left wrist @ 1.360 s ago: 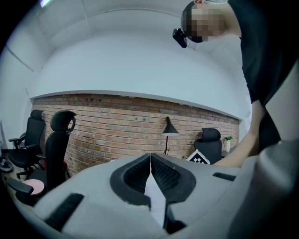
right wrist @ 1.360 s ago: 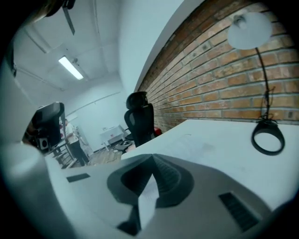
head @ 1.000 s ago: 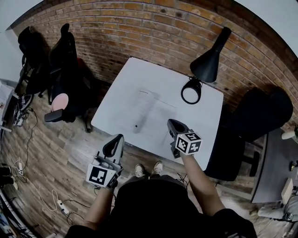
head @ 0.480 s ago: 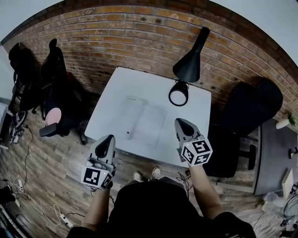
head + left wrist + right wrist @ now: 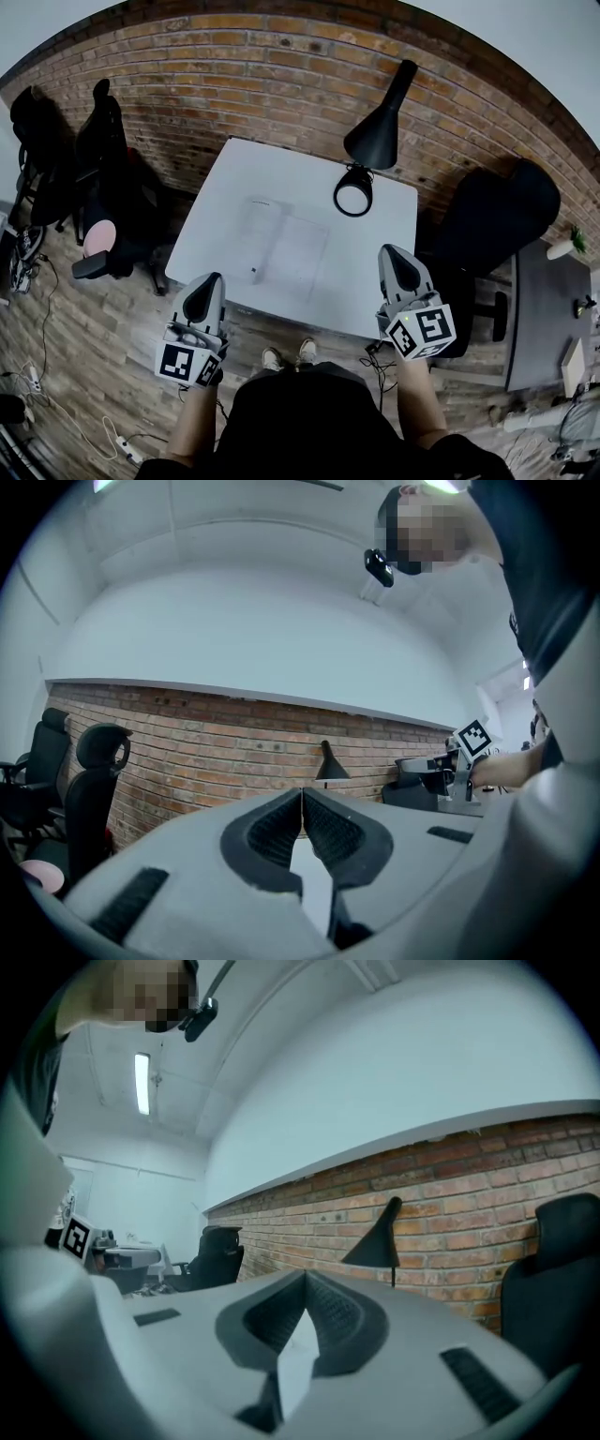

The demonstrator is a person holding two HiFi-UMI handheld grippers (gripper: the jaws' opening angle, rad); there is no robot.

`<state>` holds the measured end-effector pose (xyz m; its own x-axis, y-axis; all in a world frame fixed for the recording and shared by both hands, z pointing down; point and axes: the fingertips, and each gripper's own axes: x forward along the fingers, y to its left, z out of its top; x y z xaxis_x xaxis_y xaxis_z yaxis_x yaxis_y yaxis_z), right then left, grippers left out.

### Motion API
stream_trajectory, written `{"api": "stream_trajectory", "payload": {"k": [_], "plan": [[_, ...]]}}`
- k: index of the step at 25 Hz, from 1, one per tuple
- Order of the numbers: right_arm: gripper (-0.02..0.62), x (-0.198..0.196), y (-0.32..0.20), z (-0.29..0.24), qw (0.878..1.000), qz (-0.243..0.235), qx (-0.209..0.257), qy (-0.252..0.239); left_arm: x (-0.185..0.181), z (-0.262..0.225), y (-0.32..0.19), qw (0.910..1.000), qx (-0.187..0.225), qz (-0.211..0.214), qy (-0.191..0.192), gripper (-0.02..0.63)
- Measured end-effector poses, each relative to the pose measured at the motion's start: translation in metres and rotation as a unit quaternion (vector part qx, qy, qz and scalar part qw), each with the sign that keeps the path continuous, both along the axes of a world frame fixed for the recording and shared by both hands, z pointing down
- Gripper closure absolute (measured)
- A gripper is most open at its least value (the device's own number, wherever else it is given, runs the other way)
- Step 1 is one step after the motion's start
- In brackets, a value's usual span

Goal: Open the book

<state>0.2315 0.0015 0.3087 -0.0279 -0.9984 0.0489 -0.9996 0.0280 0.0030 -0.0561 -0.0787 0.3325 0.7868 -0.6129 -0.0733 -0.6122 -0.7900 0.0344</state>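
On the white square table (image 5: 380,272), left of its middle, the thin pale book (image 5: 286,251) lies flat with its pages spread, so the opening looks done. The left gripper (image 5: 208,284) and right gripper (image 5: 400,261) hover off the near edge, both clenched on nothing.

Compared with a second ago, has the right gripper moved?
Yes. The right gripper has drawn back from beside the book, toward the person, out to the table's near right edge.
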Motion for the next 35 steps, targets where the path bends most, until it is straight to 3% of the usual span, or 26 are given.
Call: {"api": "stream_trajectory", "payload": {"k": [6, 26, 35], "plan": [[0.581, -0.02, 0.034, -0.023, 0.997, 0.013, 0.033, 0.074, -0.014, -0.002, 0.001, 0.9999, 0.003, -0.016, 0.002, 0.578], [0.581, -0.066, 0.042, -0.029, 0.993, -0.035, 0.059, 0.099, -0.066, -0.009, 0.028, 0.9977, 0.019, -0.066, 0.001, 0.58], [0.581, -0.073, 0.036, -0.035, 0.991, -0.045, 0.065, 0.108, -0.07, -0.009, 0.028, 0.9972, 0.021, -0.071, 0.006, 0.58]]}}
